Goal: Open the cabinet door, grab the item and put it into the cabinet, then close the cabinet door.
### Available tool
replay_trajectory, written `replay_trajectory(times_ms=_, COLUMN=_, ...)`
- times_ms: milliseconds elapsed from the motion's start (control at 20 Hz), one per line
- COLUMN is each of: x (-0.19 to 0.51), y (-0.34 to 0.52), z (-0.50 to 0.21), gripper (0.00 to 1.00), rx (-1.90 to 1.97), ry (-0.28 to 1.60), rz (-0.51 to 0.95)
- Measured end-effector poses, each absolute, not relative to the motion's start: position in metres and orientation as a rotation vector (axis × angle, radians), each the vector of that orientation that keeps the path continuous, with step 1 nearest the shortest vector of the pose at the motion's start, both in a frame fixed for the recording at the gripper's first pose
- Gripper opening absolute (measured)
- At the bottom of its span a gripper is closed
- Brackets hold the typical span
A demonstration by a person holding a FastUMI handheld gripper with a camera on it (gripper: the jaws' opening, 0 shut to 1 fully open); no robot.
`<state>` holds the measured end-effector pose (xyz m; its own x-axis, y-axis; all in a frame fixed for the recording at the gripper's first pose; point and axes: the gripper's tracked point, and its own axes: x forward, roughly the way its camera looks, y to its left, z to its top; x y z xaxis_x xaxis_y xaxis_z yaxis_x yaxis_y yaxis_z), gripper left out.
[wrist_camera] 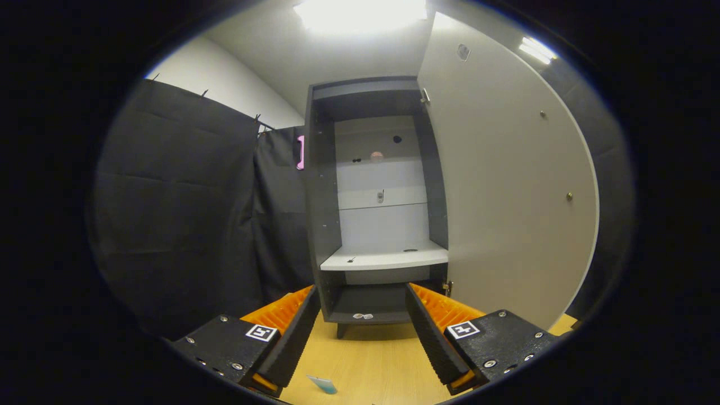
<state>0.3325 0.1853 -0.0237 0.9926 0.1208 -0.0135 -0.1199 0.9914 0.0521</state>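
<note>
Beyond the fingers (363, 326), spread apart and gripping nothing, the cabinet (378, 208) stands with its door (506, 185) swung wide to the right. A small card (323, 384) lies on the tabletop (365, 360) between the fingers.
</note>
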Motion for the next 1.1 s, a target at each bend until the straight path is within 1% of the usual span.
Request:
replay_trajectory(times_ms=250, x=0.346, y=0.221, z=-0.101, gripper=0.94, rx=0.085, ry=0.149, rz=0.148)
replay_trajectory(times_ms=650, x=0.343, y=0.258, z=-0.212, gripper=0.94, rx=0.032, ry=0.336, rz=0.17)
replay_trajectory(times_ms=1100, x=0.333, y=0.271, z=-0.302, gripper=0.94, rx=-0.016, ry=0.507, rz=0.153)
